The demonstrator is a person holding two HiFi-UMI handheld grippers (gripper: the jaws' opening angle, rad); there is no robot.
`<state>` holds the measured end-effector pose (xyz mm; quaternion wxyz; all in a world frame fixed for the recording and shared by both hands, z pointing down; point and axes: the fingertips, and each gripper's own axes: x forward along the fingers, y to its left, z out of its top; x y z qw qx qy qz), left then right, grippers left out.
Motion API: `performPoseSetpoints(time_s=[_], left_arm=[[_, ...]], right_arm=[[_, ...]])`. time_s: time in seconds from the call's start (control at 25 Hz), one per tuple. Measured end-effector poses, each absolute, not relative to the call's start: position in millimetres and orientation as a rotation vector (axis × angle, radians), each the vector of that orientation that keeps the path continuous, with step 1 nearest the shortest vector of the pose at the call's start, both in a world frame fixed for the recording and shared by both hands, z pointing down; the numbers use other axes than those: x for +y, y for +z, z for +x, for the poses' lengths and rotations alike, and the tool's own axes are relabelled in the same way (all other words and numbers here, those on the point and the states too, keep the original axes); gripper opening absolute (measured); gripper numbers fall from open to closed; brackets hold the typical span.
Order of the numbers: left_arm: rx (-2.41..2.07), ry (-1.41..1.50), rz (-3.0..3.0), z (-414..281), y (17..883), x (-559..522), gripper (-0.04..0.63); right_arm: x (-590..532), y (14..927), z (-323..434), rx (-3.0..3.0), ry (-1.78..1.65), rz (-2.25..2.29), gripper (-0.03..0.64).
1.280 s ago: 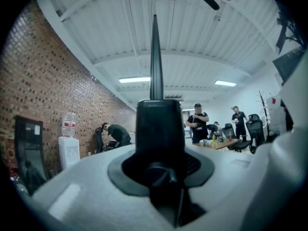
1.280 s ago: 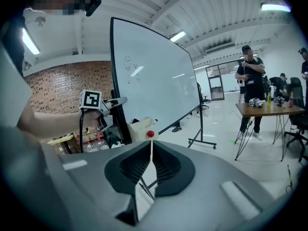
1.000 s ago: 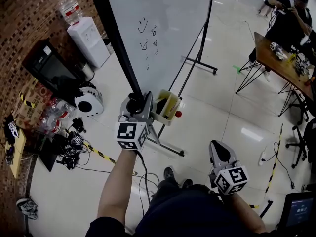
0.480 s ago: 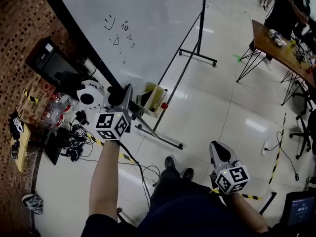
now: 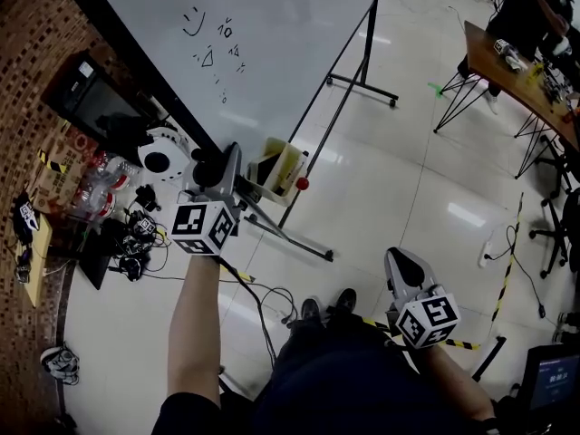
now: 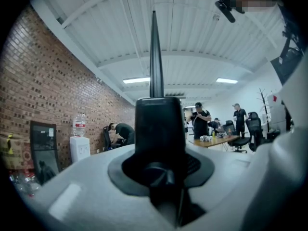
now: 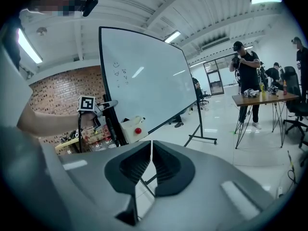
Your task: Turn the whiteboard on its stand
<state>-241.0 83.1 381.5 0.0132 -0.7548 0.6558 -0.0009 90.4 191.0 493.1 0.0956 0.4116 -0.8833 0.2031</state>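
Head view first: where does the large white whiteboard with its black frame [image 5: 272, 43] stand?

On its black metal stand [image 5: 362, 91], on the glossy pale floor [image 5: 408, 179]. It runs off toward the upper left, and the picture's edge cuts off its top.

And the left hand-held gripper [image 5: 220, 165]?

Clamped on the black frame edge [image 6: 155, 57] near the board's lower corner. The left gripper view shows that edge end-on, a thin dark spike rising between the closed jaws (from there the board's face cannot be seen at all).

The right hand-held gripper [image 5: 404, 268]?

Well apart from the board, low beside the person's body. The right gripper view has its jaws [image 7: 151, 153] drawn together with only a sliver between them, and nothing is held.

What is the pale box with the red round knob [image 5: 279, 166]?

Hard to say. It sits just beside the left hand-held gripper, against the stand, and its contents are partly hidden.

Can you read the small dark marks [image 5: 210, 48] on the board?

No, they are too small: a few scribbles, one like a triangle.

Anything else cut off?

The brown wooden table [image 5: 507, 71] at the right edge, and the dark-clothed person [image 5: 530, 12] beside it, who is only partly in view.
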Motion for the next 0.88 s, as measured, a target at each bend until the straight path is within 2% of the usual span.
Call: performPoseSetpoints(time_s=[0.32,0.64,0.88], left_arm=[[1.983,0.069,-2.369,-226.5,375.5,107.2,0.137],[1.974,0.087,-2.367,-246.2,382.6,148.3,0.137],[1.992,0.073,-2.37,-252.0,383.4,171.9,0.135]], right_arm=[[227.6,492.6,50.5,-2.582,0.528,1.15,0.018],[256.2,500.1,22.3,-2.6,0.507,1.149,0.018],[252.8,484.8,29.2,-2.657,0.504,1.134,0.018]])
